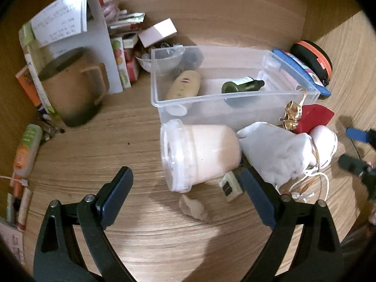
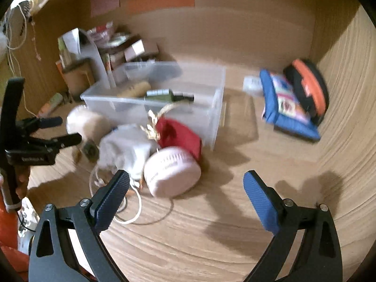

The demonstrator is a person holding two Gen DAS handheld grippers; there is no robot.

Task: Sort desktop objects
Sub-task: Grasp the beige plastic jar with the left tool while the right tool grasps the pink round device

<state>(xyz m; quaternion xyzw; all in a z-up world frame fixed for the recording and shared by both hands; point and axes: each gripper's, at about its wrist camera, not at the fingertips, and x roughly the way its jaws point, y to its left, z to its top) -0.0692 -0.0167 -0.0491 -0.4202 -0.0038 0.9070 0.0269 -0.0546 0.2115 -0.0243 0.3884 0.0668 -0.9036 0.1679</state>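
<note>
A clear plastic bin (image 1: 164, 98) stands on the wooden desk and holds a dark green bottle (image 1: 242, 85) and a beige tube (image 1: 184, 84). In front of it lie a pale lidded tub on its side (image 1: 202, 155), a white drawstring pouch (image 1: 275, 150), a red pouch (image 1: 315, 117), a white round jar (image 2: 171, 171) and a small stone (image 1: 192, 208). My left gripper (image 1: 185, 185) is open, empty, just short of the tub. My right gripper (image 2: 185, 185) is open, empty, just right of the jar. The bin (image 2: 211, 117) also shows in the right wrist view.
A tan mug (image 1: 70, 89), papers and small boxes (image 1: 124, 58) crowd the back left. A blue pouch (image 2: 286, 103) and an orange-black case (image 2: 307, 89) lean at the back right wall. A tube (image 1: 25, 150) lies at the left edge. A white cord (image 2: 131, 211) trails on the desk.
</note>
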